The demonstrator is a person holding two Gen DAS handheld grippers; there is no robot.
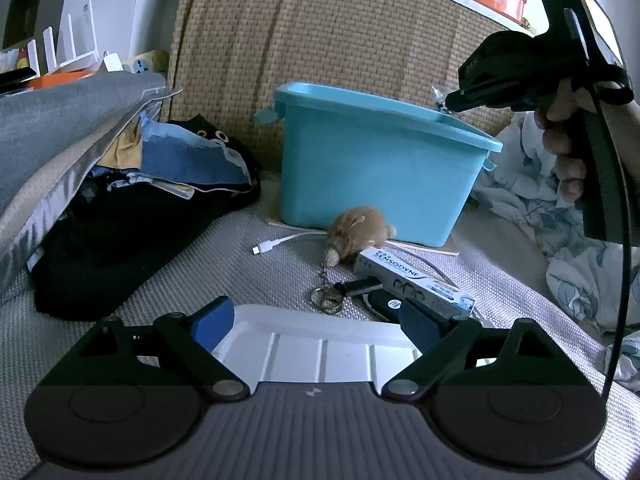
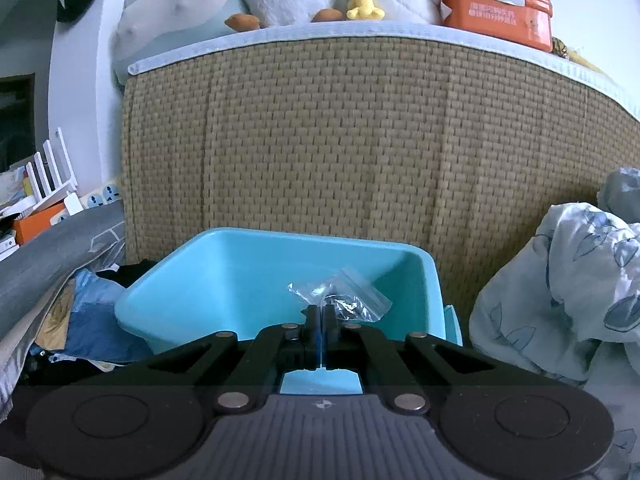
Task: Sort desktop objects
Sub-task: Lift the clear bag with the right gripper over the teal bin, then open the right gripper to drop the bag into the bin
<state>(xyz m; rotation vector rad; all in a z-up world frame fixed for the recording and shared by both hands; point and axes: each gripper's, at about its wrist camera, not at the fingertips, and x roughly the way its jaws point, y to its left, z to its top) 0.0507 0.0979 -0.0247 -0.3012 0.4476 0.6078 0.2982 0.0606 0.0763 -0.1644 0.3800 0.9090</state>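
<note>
A turquoise plastic bin [image 1: 372, 176] stands on the grey woven surface against a wicker backrest; it also shows in the right wrist view [image 2: 224, 280]. My right gripper [image 2: 320, 314] is shut on a small clear zip bag [image 2: 352, 294] and holds it over the bin's near rim; from the left wrist view the right gripper [image 1: 450, 104] hovers above the bin's right edge. My left gripper [image 1: 316, 322] is open and empty, low over a white tray [image 1: 312, 340]. In front of the bin lie a brown plush keychain [image 1: 356, 234], a Sensodyne toothpaste box [image 1: 416, 282], a white USB cable [image 1: 276, 242] and a black USB stick [image 1: 360, 286].
A pile of dark clothes and a grey pillow [image 1: 72, 148] lies at the left. A floral blanket [image 1: 560, 232] is bunched at the right, also in the right wrist view [image 2: 560, 292]. An orange first-aid box [image 2: 496, 4] and plush toys sit atop the backrest.
</note>
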